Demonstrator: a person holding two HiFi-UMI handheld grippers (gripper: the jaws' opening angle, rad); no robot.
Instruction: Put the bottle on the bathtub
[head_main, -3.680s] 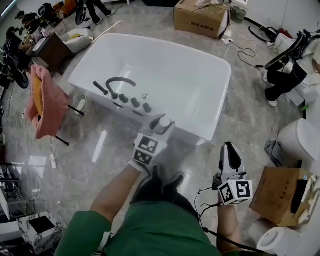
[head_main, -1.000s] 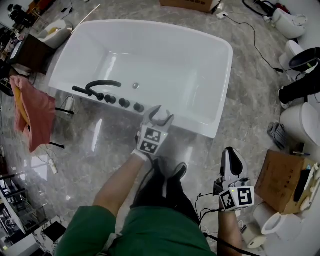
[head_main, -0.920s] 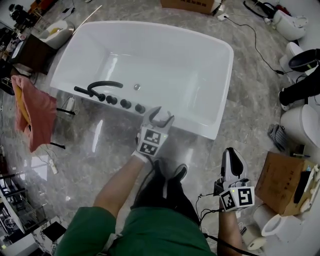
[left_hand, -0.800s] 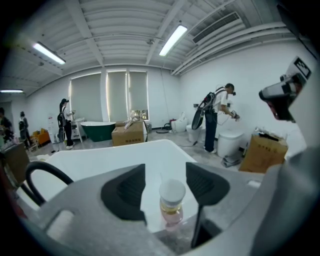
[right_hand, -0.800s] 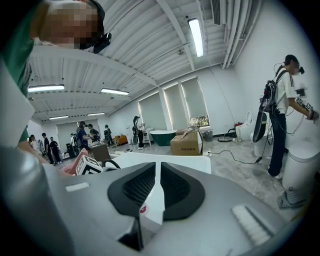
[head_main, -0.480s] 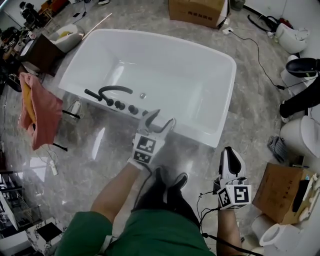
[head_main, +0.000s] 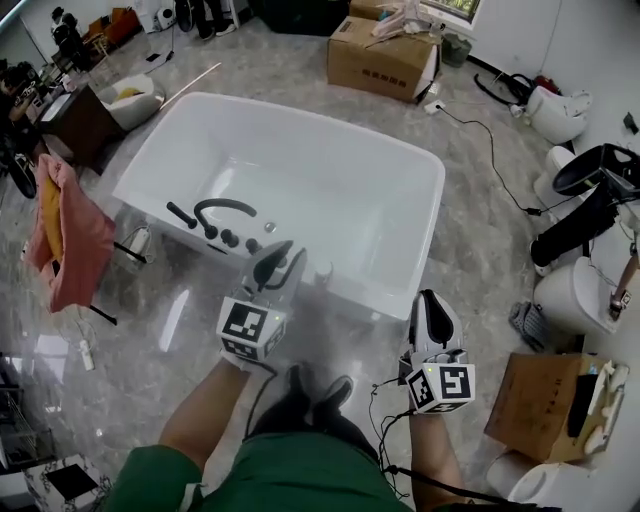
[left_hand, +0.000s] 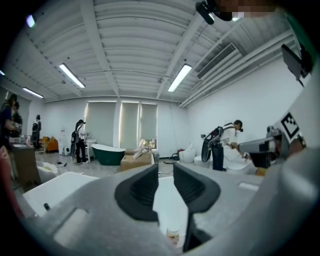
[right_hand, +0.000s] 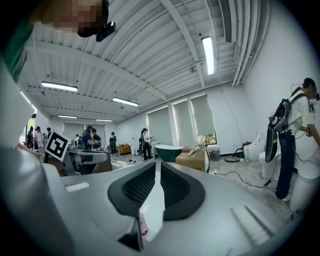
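Left gripper view shows the left gripper (left_hand: 166, 170) with its dark pads drawn together. The jaws have just been closing, and nothing is caught between them. Low in the slit between the pads the cap of the bottle (left_hand: 173, 235) peeks out, standing apart from the gripper; its lower part is cut off by the gripper's own grey body.

In the right gripper view the right gripper (right_hand: 158, 167) is clenched as well, with only a thin slit between its pads and nothing in it.

In the head view the left gripper (head_main: 275, 258) hangs over the near side of the white bathtub (head_main: 320, 180) and hides a stretch of its rim. The bottle (head_main: 322, 271) stands on that near rim, just to the right of the left gripper's tips and clear of them. The right gripper (head_main: 428, 305) is held further right, off the tub's corner and over the grey marble floor (head_main: 480, 230).

The black faucet (head_main: 225, 208) arches up from the tub's near-left ledge, with a row of black knobs (head_main: 238, 240) beside it. A pink towel (head_main: 70, 235) hangs on a rack to the left. A cardboard box (head_main: 380, 55) sits beyond the tub, and a second box (head_main: 545, 395) lies at lower right near white toilets (head_main: 575, 290). The person's dark shoes (head_main: 315, 385) show below the grippers.
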